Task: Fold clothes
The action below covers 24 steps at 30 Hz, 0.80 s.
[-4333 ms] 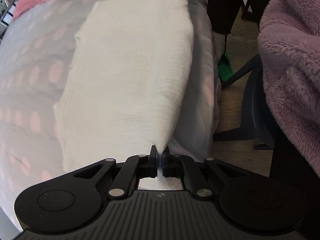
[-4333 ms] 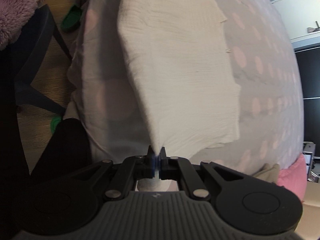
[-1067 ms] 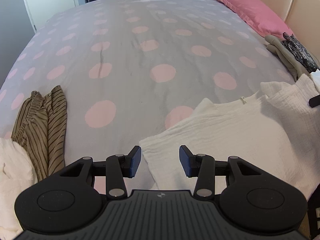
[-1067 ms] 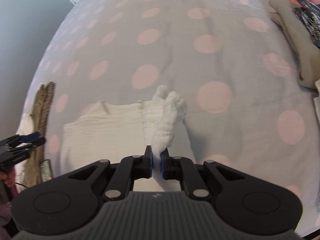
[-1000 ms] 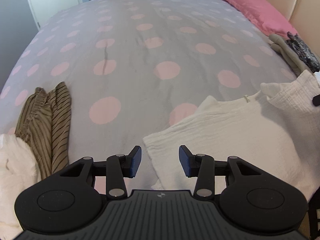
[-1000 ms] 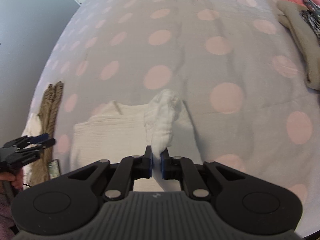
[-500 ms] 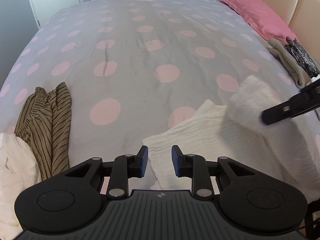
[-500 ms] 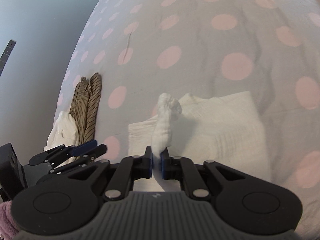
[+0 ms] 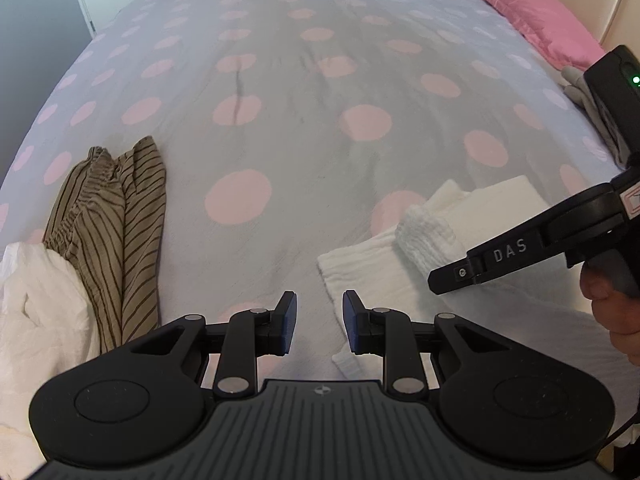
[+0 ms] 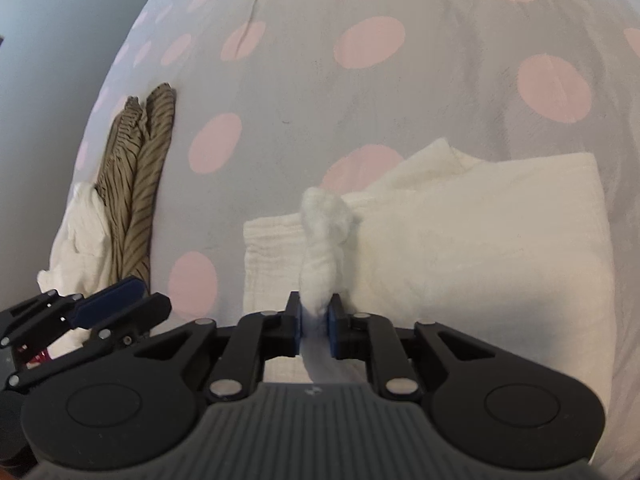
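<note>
A white crinkled garment [image 10: 480,240] lies part-folded on the grey bedspread with pink dots [image 10: 280,80]. My right gripper [image 10: 315,326] has a bunched edge of the garment [image 10: 324,236] between its pads; the jaws are opening, and the cloth still fills the gap and touches both pads. In the left wrist view the right gripper [image 9: 440,278] reaches in from the right over the garment [image 9: 504,200], and the bunch [image 9: 424,232] stands just beyond its tip. My left gripper [image 9: 319,322] hovers open and empty over the garment's near left corner.
A brown striped garment [image 9: 116,232] and a crumpled white cloth [image 9: 36,300] lie at the bed's left edge. A pink pillow [image 9: 532,12] and grey clothing [image 9: 580,84] sit far right. A person's hand [image 9: 616,308] holds the right gripper.
My right gripper carried the bunched edge leftward and down over the garment, doubling it over, and its jaws have parted slightly. My left gripper's jaws narrowed; it stayed in place.
</note>
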Available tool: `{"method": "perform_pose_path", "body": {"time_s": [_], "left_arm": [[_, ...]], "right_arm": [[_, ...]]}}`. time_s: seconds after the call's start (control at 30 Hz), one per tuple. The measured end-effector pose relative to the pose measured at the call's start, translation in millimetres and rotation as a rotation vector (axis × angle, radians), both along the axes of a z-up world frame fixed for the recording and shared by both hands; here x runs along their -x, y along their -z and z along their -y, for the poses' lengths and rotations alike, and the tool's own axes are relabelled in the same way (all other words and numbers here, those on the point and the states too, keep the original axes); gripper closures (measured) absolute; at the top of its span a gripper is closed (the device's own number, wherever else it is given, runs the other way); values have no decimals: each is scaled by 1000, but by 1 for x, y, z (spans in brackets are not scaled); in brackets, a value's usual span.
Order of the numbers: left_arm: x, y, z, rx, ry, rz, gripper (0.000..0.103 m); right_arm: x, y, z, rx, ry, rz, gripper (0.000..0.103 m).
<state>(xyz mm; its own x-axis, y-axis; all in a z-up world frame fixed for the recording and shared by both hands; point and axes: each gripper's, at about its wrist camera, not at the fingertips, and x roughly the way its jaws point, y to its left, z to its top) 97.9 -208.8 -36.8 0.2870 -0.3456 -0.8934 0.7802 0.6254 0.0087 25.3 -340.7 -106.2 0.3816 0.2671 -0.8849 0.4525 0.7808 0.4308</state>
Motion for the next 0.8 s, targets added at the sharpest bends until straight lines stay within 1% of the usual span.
{"method": "perform_pose_path", "body": {"time_s": [0.07, 0.13, 0.2, 0.3, 0.43, 0.6, 0.73, 0.8], "left_arm": [[-1, 0, -1, -5, -7, -1, 80], [-3, 1, -1, -11, -14, -2, 80], [-4, 1, -2, -15, -21, -3, 80], [-1, -1, -3, -12, -17, -3, 80], [3, 0, -2, -16, -7, -9, 80], [17, -3, 1, -18, 20, -10, 80], [28, -8, 0, -14, 34, -2, 80], [31, -11, -2, -11, 30, -2, 80]], "right_arm": [[1, -3, 0, 7, -12, 15, 72], [3, -9, 0, 16, -22, 27, 72], [8, -18, 3, 22, -28, 45, 67], [18, -34, 11, 45, -31, 72, 65], [36, -47, 27, 81, -20, 75, 63], [71, -52, 51, 92, 17, 46, 62], [100, -49, 61, 124, -6, 21, 60], [114, -45, 62, 123, -30, 8, 61]]}}
